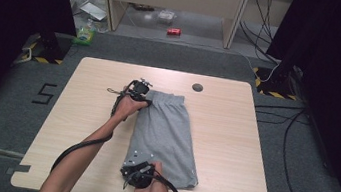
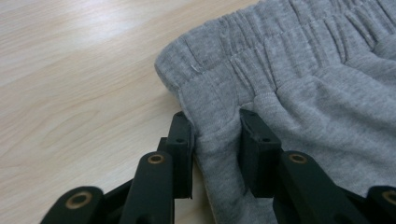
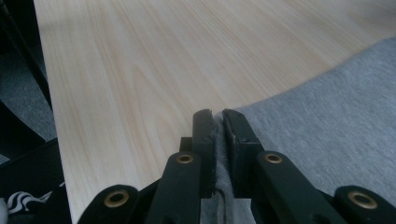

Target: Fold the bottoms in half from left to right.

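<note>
Shorts' point(image 1: 167, 133) clamped edges hidden between jaws

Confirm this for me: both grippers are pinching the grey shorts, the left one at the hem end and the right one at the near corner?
Not quite. The left gripper pinches the grey shorts at the elastic waistband, as the left gripper view shows. The right gripper does pinch the near corner.

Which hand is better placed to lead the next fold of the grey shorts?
Probably both together. The left gripper pinches the waistband of the grey shorts, and the right gripper is clamped on the hem edge, at the same long side.
</note>
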Demonstrator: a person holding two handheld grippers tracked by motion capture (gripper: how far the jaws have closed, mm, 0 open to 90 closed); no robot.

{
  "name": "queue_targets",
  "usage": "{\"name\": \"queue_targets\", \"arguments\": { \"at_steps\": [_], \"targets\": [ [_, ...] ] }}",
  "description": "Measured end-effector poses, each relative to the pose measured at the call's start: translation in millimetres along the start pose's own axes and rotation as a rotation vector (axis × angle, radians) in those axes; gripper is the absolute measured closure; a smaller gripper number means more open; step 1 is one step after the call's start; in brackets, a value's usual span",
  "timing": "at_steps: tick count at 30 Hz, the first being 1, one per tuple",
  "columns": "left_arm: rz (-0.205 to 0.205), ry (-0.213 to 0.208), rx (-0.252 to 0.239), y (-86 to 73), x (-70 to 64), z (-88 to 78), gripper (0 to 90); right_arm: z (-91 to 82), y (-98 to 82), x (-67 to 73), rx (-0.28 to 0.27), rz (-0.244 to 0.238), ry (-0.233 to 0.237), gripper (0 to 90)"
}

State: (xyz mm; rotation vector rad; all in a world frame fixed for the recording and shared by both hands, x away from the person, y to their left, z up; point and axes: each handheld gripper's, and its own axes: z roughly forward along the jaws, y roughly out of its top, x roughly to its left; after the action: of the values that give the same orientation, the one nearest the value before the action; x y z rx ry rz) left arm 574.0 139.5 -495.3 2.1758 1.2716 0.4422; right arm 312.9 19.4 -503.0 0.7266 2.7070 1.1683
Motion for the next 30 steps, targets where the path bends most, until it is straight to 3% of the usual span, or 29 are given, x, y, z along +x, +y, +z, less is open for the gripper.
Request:
{"name": "queue_targets", "arguments": {
  "at_steps": [11,12,20,21,22,24,30],
  "targets": [
    [-0.017,0.017,0.003,-10.8,20.2,-8.8,67.4,15.5,13.8,8.0,-0.001,-0.018,0.031,83.9],
    [-0.019,0.018,0.003,-11.3,21.1,-9.2,67.4,16.9,14.1,9.6,0.003,0.002,0.035,83.9],
    [-0.03,0.02,0.004,-12.5,22.7,-8.7,66.4,20.9,15.7,10.1,0.004,-0.008,0.041,81.1],
    [-0.036,0.018,0.003,-12.9,23.4,-8.6,66.2,20.2,15.6,9.9,0.005,-0.006,0.042,78.8],
    [-0.04,0.014,0.001,-13.2,24.0,-8.5,65.7,18.7,15.1,11.4,0.001,0.029,0.044,76.2],
    [-0.058,0.005,-0.002,-14.3,25.7,-8.3,65.0,15.7,15.3,10.1,-0.009,0.01,0.055,72.4],
    [-0.07,0.01,-0.012,-15.6,25.3,-8.1,64.2,-6.4,17.6,1.3,-0.045,0.034,0.051,63.3]
  ]
}}
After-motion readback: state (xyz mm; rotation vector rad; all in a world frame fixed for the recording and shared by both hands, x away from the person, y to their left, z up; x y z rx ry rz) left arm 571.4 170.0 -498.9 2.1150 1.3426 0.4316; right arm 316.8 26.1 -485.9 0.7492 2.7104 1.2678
